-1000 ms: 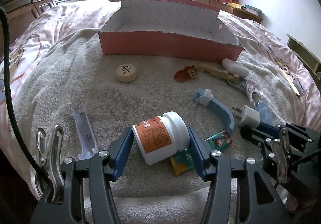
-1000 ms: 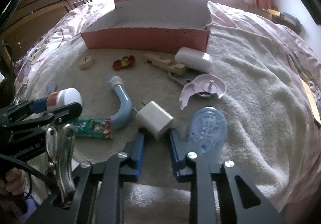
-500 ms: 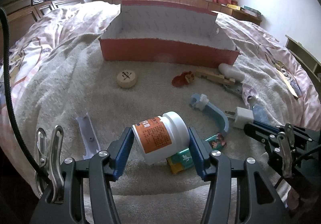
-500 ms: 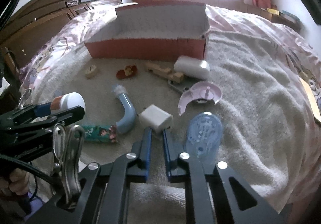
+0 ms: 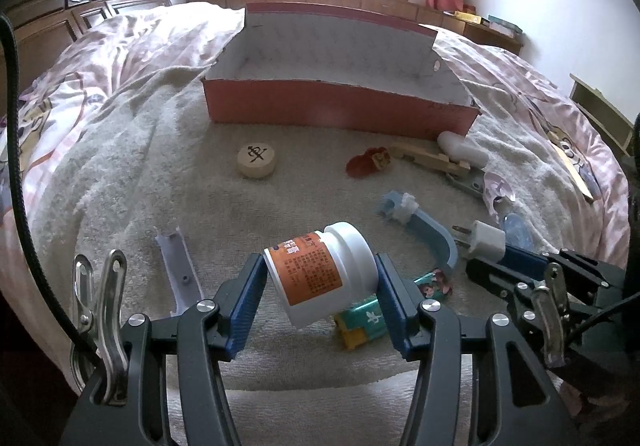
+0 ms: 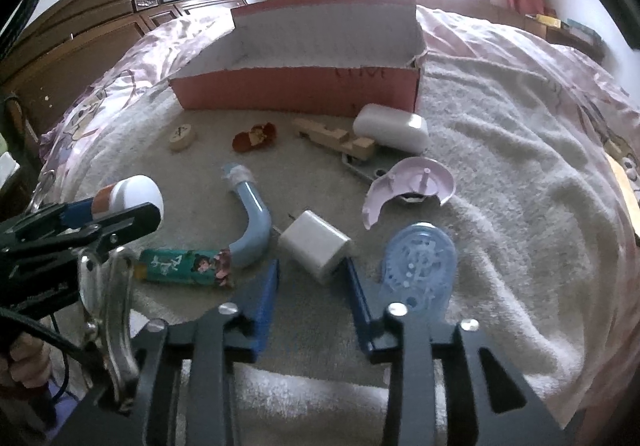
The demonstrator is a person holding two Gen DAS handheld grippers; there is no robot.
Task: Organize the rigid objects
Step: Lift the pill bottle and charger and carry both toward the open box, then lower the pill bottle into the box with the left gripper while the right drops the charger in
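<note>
My left gripper [image 5: 320, 262] is shut on a white bottle with an orange label [image 5: 308, 278], held tilted just above the towel; the bottle's cap [image 6: 136, 194] also shows at the left of the right wrist view. My right gripper [image 6: 312, 274] points down at a white plug charger [image 6: 316, 246]. Its jaws are opening, and the charger's near corner lies between the blue fingertips [image 6: 270, 278] on the towel. The open red cardboard box [image 5: 340, 110] stands at the far side with its lid up.
Loose on the beige towel [image 6: 500, 186] lie a wooden chess disc [image 5: 256, 162], a red figure [image 5: 366, 164], a wooden block [image 6: 332, 138], a white case [image 6: 390, 128], a blue curved pipe [image 6: 250, 218], a blue tape dispenser [image 6: 418, 262], a pink cap [image 6: 412, 186], a teal packet [image 6: 184, 268] and a lilac strip [image 5: 180, 270].
The right gripper's jaws narrowed behind the charger and have now spread wider around its near corner. The left gripper keeps the bottle in the same place.
</note>
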